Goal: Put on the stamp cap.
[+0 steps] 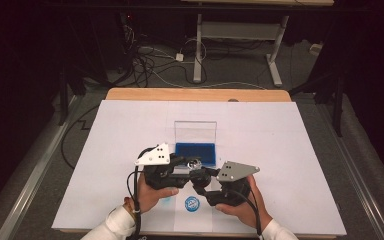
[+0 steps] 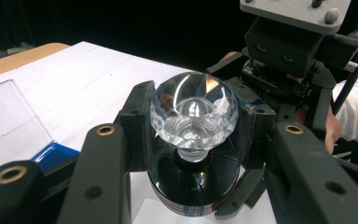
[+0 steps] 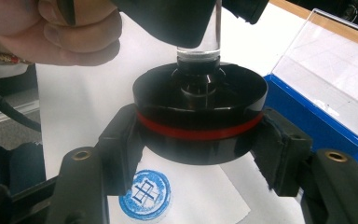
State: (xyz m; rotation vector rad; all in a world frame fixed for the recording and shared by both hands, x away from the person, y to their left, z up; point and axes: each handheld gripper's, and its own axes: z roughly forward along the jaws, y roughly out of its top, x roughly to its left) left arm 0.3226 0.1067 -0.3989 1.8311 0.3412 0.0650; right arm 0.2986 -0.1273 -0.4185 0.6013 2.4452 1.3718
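Round black stamp with red band and faceted clear crystal knob: held off the tabletop between both tools | left tool: jaws clamped on the knob | right tool: jaws clamped on the black base | round blue ink imprint: on white paper, just below right tool | blue ink pad case: just beyond both tools, clear lid raised

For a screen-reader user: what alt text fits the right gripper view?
The right gripper clamps a round black stamp by its red-banded base, above a blue round print on white paper. An open blue ink pad case lies beside it.
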